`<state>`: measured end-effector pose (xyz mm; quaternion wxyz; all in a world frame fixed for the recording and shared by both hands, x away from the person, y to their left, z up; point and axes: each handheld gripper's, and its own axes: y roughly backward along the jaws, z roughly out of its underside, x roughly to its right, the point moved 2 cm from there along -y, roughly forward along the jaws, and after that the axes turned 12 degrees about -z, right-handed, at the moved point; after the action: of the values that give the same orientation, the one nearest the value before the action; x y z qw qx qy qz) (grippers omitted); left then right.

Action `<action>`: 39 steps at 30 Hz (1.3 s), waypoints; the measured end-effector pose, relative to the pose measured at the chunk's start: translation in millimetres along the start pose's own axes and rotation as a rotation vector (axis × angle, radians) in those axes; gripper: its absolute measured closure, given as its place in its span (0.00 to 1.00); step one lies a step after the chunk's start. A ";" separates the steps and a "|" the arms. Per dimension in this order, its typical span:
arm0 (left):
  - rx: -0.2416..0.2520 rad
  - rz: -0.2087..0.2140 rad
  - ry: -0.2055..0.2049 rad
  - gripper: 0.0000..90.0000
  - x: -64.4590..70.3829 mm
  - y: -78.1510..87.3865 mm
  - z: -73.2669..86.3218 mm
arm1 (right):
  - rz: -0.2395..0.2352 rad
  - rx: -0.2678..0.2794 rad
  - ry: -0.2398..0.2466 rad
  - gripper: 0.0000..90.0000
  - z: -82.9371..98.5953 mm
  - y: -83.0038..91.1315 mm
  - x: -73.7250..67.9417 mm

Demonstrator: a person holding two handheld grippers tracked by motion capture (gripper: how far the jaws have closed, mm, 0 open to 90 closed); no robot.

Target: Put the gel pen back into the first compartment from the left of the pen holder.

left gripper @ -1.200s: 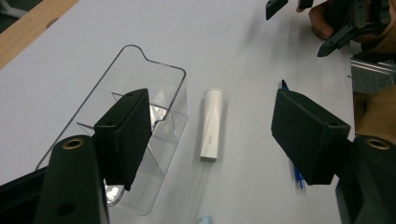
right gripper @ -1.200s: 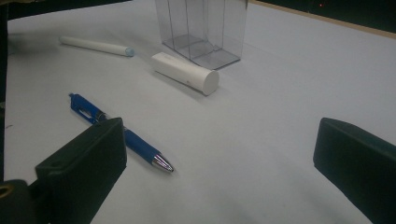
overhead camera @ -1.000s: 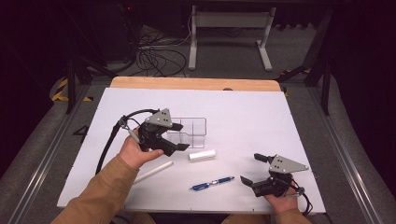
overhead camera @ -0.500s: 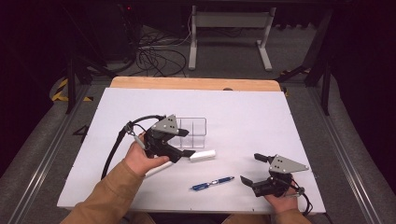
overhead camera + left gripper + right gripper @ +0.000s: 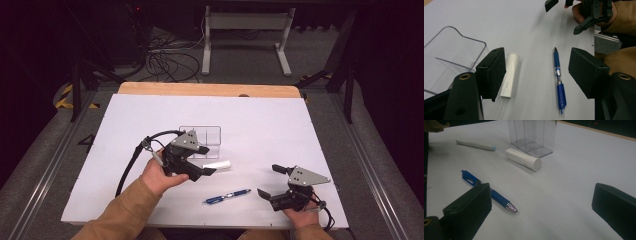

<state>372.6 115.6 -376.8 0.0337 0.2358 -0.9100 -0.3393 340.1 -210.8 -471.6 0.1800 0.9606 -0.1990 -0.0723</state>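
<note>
White sheet: covers the surface (image 5: 260, 125), with a wooden edge along its far side.
Left tongs (image 5: 206, 161): held in the person's left hand (image 5: 159, 176), left of centre in the high view; jaws spread wide, holding nothing.
Left tongs, own view (image 5: 537, 71): one black jaw stands just beside the white tube, the other to the far side of the blue pen; both items lie between the jaws on the sheet, and whether the near jaw touches the tube cannot be told.
White tube (image 5: 216, 165): short cylinder lying flat, just in front of the clear organiser; the left gripper view (image 5: 509, 75) shows its flared end, the right gripper view (image 5: 523, 159) shows its flat round end face.
Blue pen (image 5: 227, 196): lies flat between the two tongs, apart from the tube. The left gripper view (image 5: 559, 82) shows its clear mid-section and dark tip; the right gripper view (image 5: 489, 191) shows its metal tip and clip.
Clear organiser (image 5: 201, 136): divided transparent box, beyond the left tongs; compartment walls read plainly in the right gripper view (image 5: 532, 135).
White marker (image 5: 475, 145): slim stick with a pale blue end, lying past the tube in the right gripper view.
Right tongs (image 5: 273, 180): at the near right edge of the sheet, jaws wide apart and empty; seen from the left gripper view (image 5: 564, 13) at the top.
</note>
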 end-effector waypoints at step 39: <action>-0.119 0.064 -0.038 0.38 51.6 -64.2 11.3 | -0.002 0.006 0.005 0.04 -0.3 1.4 -2.2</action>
<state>350.5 56.8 -431.3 0.0411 0.1978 -0.8958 -0.3959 337.7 -211.0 -470.7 0.1776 0.9615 -0.1979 -0.0696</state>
